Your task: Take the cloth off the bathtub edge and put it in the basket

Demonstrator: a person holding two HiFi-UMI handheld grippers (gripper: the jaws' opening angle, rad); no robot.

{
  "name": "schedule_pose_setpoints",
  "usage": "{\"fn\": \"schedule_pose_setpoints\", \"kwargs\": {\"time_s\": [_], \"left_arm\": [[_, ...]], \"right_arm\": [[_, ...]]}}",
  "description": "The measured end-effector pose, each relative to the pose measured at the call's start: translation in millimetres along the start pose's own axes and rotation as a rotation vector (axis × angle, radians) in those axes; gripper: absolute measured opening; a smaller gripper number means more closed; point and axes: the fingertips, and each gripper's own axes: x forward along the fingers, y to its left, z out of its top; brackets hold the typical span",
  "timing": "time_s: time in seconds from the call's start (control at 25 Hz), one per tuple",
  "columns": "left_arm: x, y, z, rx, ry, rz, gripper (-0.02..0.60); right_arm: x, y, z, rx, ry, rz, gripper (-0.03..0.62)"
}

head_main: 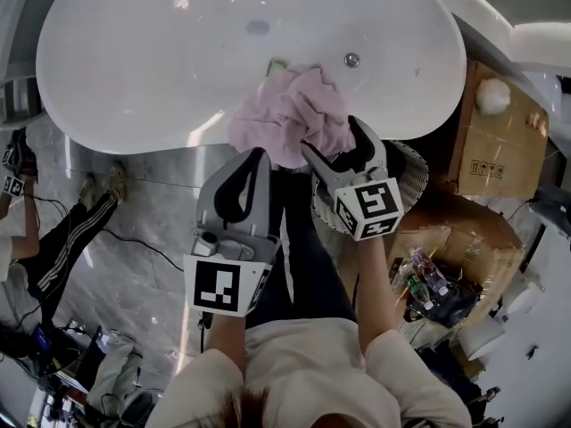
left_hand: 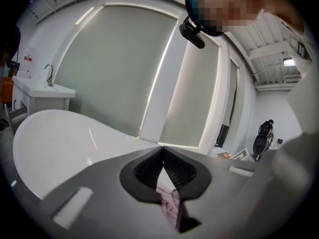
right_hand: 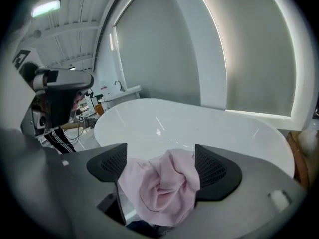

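- Beside the bathtub (head_main: 161, 52), the left hand-held gripper (left_hand: 162, 149) is clamped shut, with pink cloth (right_hand: 162, 188) pinched between its jaws.
- The right hand-held gripper (right_hand: 160, 151) is spread wide, the cloth bunched loosely between.

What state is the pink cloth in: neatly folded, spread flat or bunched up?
Bunched up: the pink cloth is a crumpled lump with deep creases, sitting between the wide-open right tongs.
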Motion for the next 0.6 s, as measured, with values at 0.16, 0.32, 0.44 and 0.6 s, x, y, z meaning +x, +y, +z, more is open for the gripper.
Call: {"fn": "schedule_pose_setpoints", "kwargs": {"time_s": [0.16,0.32,0.44,0.6], "left_arm": [[7.0,4.0,-19.3,-0.026,0.012,0.016,0.048],[13.8,11.8,-36.0,-0.058,0.027,0.036,0.048],[17.3,18.0,-44.2,-0.072,0.033,0.049,0.048],[21.0,20.1,-59.5,-0.067,0.067,0.046,0.048]], "right_arm": [[30.3,-7.1,-30.5,-0.009,0.051,0.02,0.436],[54.0,-16.9,-54.5,-0.027,0.082,0.013,0.437],[71.0,-22.8,-73.7,-0.05,0.127,0.012,0.437],[89.9,-24.0,-101.9,-0.041,0.202,0.022,0.437]]}}
